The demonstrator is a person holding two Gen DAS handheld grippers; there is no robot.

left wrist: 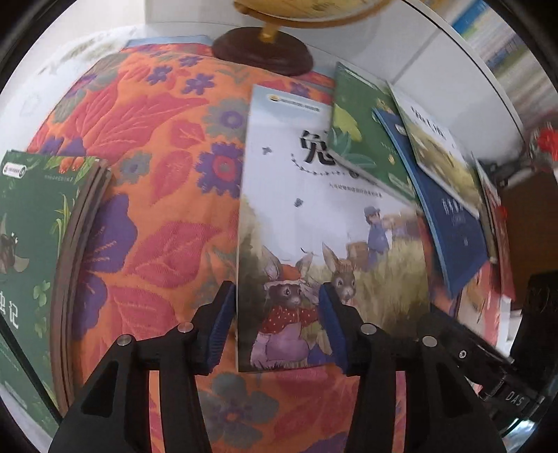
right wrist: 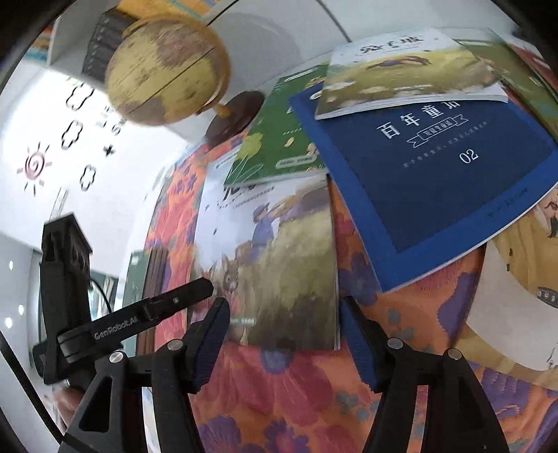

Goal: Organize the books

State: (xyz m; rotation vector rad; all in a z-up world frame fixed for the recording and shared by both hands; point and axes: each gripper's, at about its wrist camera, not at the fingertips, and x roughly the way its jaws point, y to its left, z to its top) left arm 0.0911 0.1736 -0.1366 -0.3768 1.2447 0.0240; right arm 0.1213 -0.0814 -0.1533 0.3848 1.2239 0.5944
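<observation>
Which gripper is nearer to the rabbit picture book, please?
Left. The left gripper has its open fingers straddling the rabbit picture book's near left corner; the right gripper, also open, sits just off its near edge.

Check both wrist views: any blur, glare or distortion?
Left wrist: strong fisheye bowing, rabbit book fairly sharp, right-edge books and globe smeared. Right wrist: motion blur on the rabbit book and globe, blue book title legible, white wall overexposed.

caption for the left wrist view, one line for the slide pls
Left gripper open, straddling the rabbit picture book's lower left corner on the floral cloth.
</observation>
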